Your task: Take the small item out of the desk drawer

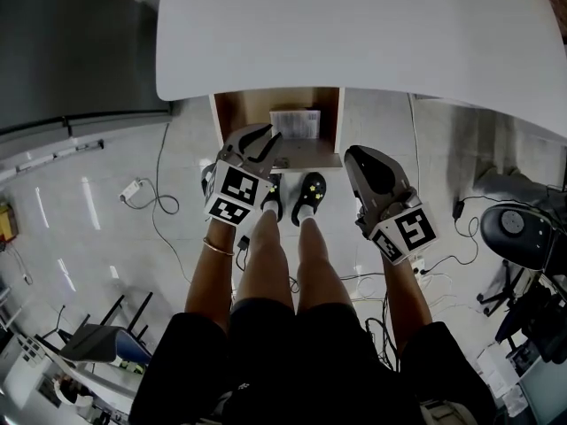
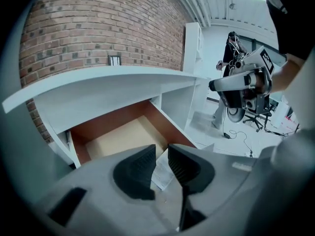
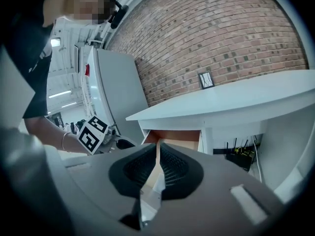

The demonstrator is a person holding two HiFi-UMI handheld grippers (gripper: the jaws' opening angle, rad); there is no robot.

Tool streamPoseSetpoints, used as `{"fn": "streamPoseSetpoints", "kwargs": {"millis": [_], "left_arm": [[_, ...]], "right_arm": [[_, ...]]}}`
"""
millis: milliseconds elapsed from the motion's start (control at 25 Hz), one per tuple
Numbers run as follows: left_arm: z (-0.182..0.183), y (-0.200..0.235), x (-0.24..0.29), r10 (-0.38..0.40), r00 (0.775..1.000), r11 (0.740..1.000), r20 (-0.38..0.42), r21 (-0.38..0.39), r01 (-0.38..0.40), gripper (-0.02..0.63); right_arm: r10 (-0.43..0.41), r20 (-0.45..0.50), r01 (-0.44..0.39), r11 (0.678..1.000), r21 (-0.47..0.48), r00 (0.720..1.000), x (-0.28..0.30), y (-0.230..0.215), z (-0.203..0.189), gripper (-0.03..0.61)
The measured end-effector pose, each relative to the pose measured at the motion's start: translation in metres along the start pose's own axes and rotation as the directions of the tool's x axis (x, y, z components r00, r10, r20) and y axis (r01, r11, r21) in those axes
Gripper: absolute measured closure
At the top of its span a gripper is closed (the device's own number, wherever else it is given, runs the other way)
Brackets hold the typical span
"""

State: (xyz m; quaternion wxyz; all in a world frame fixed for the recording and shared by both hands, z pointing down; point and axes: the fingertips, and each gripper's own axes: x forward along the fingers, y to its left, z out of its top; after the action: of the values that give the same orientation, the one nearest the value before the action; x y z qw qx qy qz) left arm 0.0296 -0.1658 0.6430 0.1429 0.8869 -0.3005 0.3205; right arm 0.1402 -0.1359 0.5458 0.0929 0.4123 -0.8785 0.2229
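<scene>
Under the white tabletop [image 1: 354,34], at 12 o'clock in the head view: an open drawer [image 1: 232,113], brown-walled with a pale bottom. Lying flat in its right half, a white printed item [image 1: 295,122], touched by neither tool.

At the drawer's front edge, toward 7 o'clock from the item: left tool [image 1: 268,146], tips over the front lip, marker cube [image 1: 235,195] on the near side. Released, pads apart with a clear gap and nothing pressed between them. Through that gap in the left gripper view: a strip of the item [image 2: 160,170] on the drawer bottom. Whether the tips touch it, cannot tell.

At 3 o'clock of the drawer front, just outside its right wall and over the tiled floor [image 1: 89,202]: right tool [image 1: 356,158]. Clenched on nothing, pads all but together with only a thin slit left. Pointed in its own view at the drawer under the tabletop, with the brick wall [image 3: 221,38] behind.

Between the two tools, at 6 o'clock of the drawer: black shoes [image 1: 310,193].
</scene>
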Motion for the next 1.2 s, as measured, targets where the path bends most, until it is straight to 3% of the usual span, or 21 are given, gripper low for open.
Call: {"fn": "streamPoseSetpoints", "kwargs": {"millis": [520, 1200], "left_arm": [[-0.047, 0.021, 0.069, -0.053, 0.989, 0.997, -0.134, 0.042, 0.059, 0.505], [-0.088, 0.028, 0.125, -0.141, 0.946, 0.983, -0.293, 0.069, 0.168, 0.453]], "right_arm": [[-0.023, 0.013, 0.022, 0.998, 0.062, 1.0, 0.015, -0.004, -0.019, 0.561], [-0.028, -0.011, 0.028, 0.996, 0.079, 1.0, 0.031, -0.005, -0.029, 0.56]]}}
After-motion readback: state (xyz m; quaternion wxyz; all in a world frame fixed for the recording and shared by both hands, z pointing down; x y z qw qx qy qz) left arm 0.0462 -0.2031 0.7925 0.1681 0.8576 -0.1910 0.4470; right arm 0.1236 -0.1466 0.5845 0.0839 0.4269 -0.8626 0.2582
